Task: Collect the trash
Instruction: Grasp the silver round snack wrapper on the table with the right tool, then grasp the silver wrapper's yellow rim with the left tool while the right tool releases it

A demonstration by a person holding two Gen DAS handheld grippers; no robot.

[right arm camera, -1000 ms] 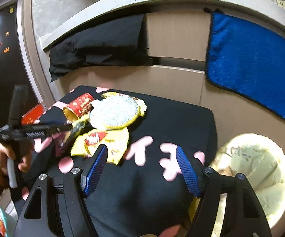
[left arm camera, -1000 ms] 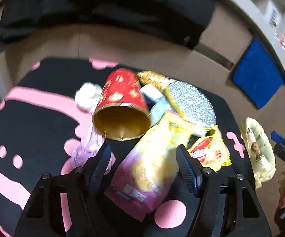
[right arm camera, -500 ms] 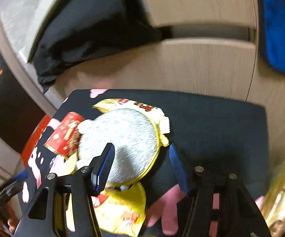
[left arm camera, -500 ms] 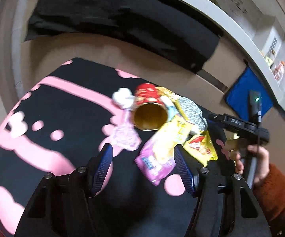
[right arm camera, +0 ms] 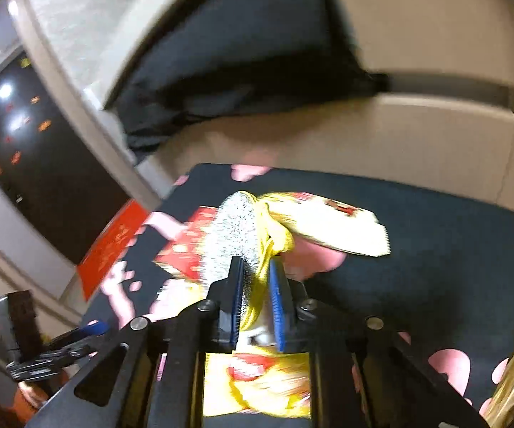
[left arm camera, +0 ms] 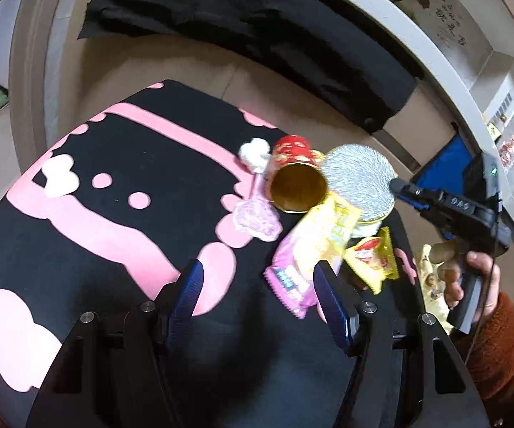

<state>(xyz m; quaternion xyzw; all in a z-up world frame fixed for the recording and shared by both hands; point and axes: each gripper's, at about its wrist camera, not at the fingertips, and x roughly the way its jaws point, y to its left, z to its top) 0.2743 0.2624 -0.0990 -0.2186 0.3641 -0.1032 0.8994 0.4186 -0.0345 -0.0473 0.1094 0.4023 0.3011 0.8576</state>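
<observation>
One silver foil lid is clamped edge-on in the right tool, with a bit of its yellow rim caught too. I'd lift slowly so it doesn't drag the red cup or yellow wrapper off the worktop. It's round, crinkly and thin. Left tool hangs released, holding nothing.

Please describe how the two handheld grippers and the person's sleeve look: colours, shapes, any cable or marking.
Both grippers, left gripper and right gripper, have black angular frames with silver bolts and ribbed blue finger pads. The right one has a pistol-style handle, white lettering, a green light and a thin cable. The sleeve is rust-orange knit.
</observation>
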